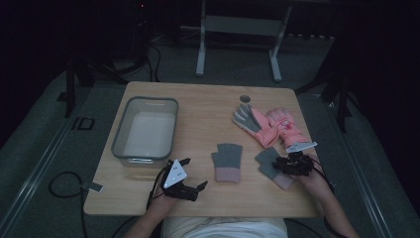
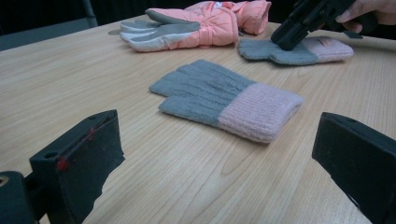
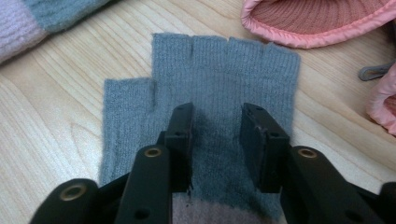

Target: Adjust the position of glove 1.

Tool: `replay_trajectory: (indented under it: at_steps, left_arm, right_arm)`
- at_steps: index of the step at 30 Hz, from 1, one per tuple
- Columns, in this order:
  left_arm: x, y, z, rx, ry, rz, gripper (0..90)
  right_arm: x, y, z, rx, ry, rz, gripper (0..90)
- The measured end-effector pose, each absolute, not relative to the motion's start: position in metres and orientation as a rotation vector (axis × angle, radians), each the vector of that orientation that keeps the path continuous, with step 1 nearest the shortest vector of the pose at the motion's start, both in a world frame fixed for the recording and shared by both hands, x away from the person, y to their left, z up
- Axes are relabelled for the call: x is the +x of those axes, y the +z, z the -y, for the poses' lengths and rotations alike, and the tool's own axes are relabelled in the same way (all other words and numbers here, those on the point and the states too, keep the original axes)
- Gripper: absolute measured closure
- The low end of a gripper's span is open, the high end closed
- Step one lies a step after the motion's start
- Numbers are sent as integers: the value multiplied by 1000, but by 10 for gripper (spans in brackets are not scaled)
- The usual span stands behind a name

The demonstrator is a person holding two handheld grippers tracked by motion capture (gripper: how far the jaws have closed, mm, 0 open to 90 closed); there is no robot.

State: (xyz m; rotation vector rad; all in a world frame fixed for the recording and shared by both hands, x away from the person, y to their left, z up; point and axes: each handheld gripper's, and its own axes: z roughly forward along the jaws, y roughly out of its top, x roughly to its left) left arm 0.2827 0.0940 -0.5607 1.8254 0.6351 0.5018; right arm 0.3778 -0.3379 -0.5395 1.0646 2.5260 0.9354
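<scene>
Two fingerless knit gloves, grey with pink cuffs, lie flat on the wooden table [image 1: 208,109]. One glove [image 1: 228,161] [image 2: 224,100] is at the front middle, in front of my left gripper [image 1: 194,173] [image 2: 217,154], which hovers open and empty near the front edge. The other glove [image 1: 267,159] [image 2: 266,49] [image 3: 224,65] lies to the right. My right gripper [image 1: 286,162] [image 2: 286,43] [image 3: 218,116] presses its tips down on that glove's grey palm, jaws a little apart, with flat fabric between them. A pair of pink ski gloves [image 1: 270,126] [image 2: 201,23] [image 3: 317,18] lies just beyond.
A grey plastic bin [image 1: 151,99] stands empty at the table's left side. A small dark round cap [image 1: 244,97] sits in the tabletop near the back. A metal stand [image 1: 237,44] is on the floor behind the table, and a cable [image 1: 64,183] loops on the floor at front left.
</scene>
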Motion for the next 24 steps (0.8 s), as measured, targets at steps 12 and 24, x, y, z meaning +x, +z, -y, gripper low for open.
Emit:
replay_trajectory:
  at_steps: [12, 24]
  left_arm:
    - [282, -561, -94, 1825, 509, -639, 12]
    - [282, -561, -94, 1825, 512, -636, 12]
  right_arm:
    - [370, -539, 326, 1076, 868, -2493, 848]
    - [332, -490, 305, 1222, 1015, -2250, 858]
